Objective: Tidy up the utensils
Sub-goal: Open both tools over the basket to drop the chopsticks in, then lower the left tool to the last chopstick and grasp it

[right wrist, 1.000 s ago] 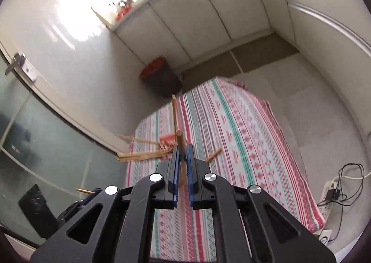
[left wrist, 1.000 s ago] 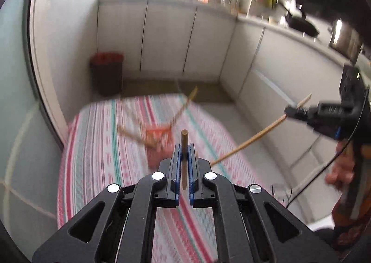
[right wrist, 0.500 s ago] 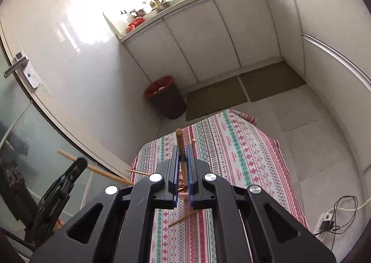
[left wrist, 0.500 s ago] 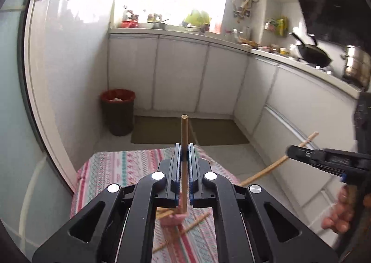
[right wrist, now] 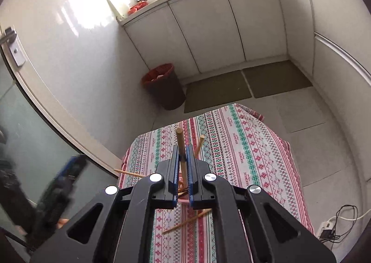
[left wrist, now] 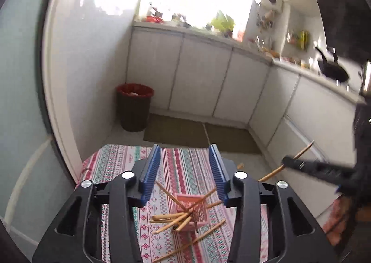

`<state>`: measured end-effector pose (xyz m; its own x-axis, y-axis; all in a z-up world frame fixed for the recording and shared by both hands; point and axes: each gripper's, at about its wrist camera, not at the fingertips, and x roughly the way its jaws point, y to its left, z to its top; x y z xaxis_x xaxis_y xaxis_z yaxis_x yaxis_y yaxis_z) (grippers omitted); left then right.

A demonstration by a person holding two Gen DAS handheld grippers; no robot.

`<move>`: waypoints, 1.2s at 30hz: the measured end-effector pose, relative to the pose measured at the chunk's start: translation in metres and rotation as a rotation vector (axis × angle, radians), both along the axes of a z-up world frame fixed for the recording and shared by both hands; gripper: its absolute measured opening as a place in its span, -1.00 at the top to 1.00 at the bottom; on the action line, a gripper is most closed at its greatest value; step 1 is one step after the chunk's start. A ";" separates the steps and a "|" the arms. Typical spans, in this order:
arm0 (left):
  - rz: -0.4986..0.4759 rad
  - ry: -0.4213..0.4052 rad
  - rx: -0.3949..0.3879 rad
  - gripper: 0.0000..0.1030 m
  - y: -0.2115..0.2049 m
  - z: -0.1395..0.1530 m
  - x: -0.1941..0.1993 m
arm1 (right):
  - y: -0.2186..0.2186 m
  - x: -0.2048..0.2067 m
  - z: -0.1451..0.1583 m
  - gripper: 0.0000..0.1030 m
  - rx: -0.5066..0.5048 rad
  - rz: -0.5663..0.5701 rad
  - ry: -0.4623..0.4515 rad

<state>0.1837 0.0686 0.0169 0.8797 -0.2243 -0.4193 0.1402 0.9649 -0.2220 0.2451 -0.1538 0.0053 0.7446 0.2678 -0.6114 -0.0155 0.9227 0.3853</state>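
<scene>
Below left tool (left wrist: pixel 185 174) — basket (left wrist: pixel 192 213), chopsticks (left wrist: pixel 171 217)

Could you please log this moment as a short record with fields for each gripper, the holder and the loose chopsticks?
left gripper: open, nothing between its fingers, above the holder
right gripper: shut on a chopstick
holder: pink basket on the striped tablecloth, several chopsticks leaning in it
loose chopsticks: lying on the cloth beside the holder
background: bin by the white cabinets

both wrist views: high, angled down | shared: striped tablecloth (left wrist: pixel 176 165)
</scene>
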 end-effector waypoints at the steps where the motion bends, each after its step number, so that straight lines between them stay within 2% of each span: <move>1: 0.002 -0.007 -0.007 0.06 0.004 0.003 -0.002 | 0.003 0.001 -0.001 0.88 -0.005 0.000 -0.001; 5: 0.007 -0.014 -0.010 -0.02 0.011 0.008 -0.005 | 0.016 0.015 -0.011 0.88 -0.032 0.003 0.006; 8: 0.012 0.012 -0.004 -0.10 0.013 0.005 -0.003 | 0.027 0.026 -0.021 0.78 -0.033 0.031 0.012; 10: 0.017 0.019 0.003 -0.13 0.013 0.005 -0.001 | 0.028 0.029 -0.026 0.45 -0.008 0.034 0.026; 11: 0.020 0.021 0.008 -0.15 0.013 0.005 -0.002 | 0.026 0.028 -0.026 0.21 0.006 0.027 0.019; 12: 0.020 0.023 0.011 -0.16 0.011 0.007 -0.001 | 0.024 0.026 -0.025 0.11 0.005 0.018 0.011; 17: -0.001 0.044 0.043 -0.26 0.003 0.007 -0.003 | 0.017 0.015 -0.015 0.04 -0.047 -0.004 -0.004; 22: -0.020 0.058 0.082 -0.38 -0.011 0.009 -0.009 | 0.000 -0.008 -0.009 -0.15 -0.052 -0.023 -0.015; 27: -0.072 0.072 0.137 -0.68 -0.031 0.011 -0.021 | -0.045 -0.045 -0.023 -0.62 0.044 -0.084 0.005; 29: -0.104 0.083 0.167 -0.81 -0.045 0.009 -0.025 | -0.075 -0.066 -0.041 -0.70 0.112 -0.144 0.041; 31: -0.157 0.098 0.212 -0.84 -0.066 0.003 -0.029 | -0.112 -0.086 -0.065 -0.75 0.204 -0.231 0.091; 36: -0.286 0.164 0.330 -0.86 -0.129 -0.024 -0.025 | -0.202 -0.119 -0.135 -0.77 0.345 -0.533 0.306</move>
